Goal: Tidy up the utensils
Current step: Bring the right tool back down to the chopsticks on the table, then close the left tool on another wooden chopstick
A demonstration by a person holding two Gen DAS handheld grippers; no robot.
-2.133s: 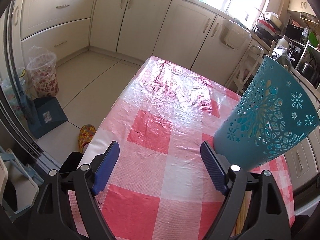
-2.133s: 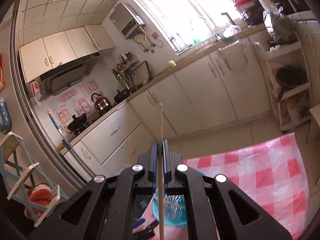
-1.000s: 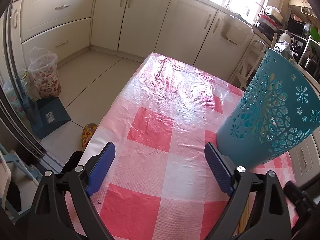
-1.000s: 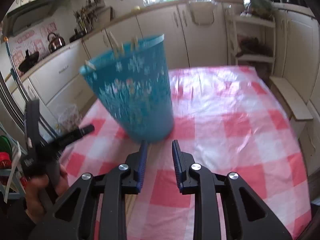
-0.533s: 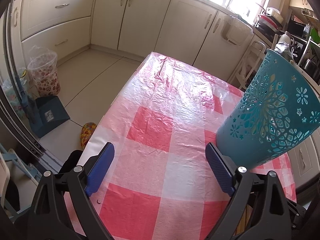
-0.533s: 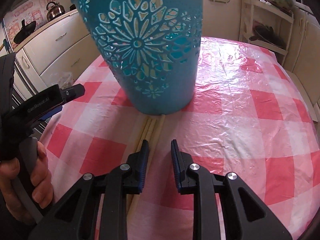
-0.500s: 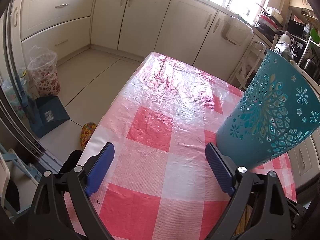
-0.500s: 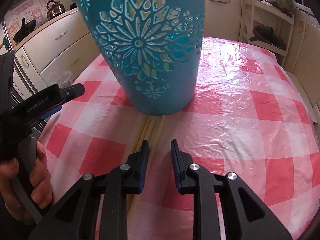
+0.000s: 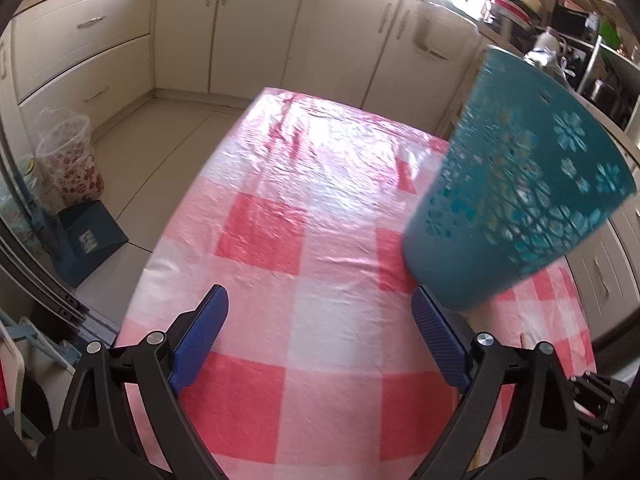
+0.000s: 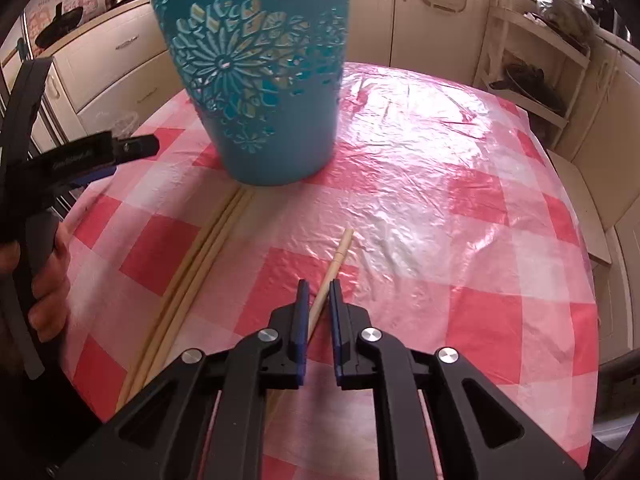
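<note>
A teal cut-out utensil holder [image 10: 260, 80] stands upright on the pink checked tablecloth [image 10: 460, 208]; chopstick tops show through its holes. Several pale chopsticks [image 10: 208, 248] lie side by side from its base toward the near left edge. One more chopstick [image 10: 342, 248] lies apart, and my right gripper [image 10: 319, 285] has its jaws closing on it, pads against its sides. In the left wrist view my left gripper [image 9: 319, 298] stands open over bare cloth, with the holder [image 9: 512, 200] just past its right finger. A hand [image 10: 44, 276] holds that gripper at the left.
Cream cabinets [image 9: 224, 32] run along the far walls. On the floor to the left stand a floral bin [image 9: 68, 156] and a blue dustpan [image 9: 88, 240]. An open shelf rack [image 10: 532, 72] stands beyond the table's far right corner. The cloth's right half is bare.
My right gripper has shifted right off the row of chopsticks, sunk toward the cloth, and narrowed its jaws around the single chopstick. The left gripper has barely moved, rolling slightly.
</note>
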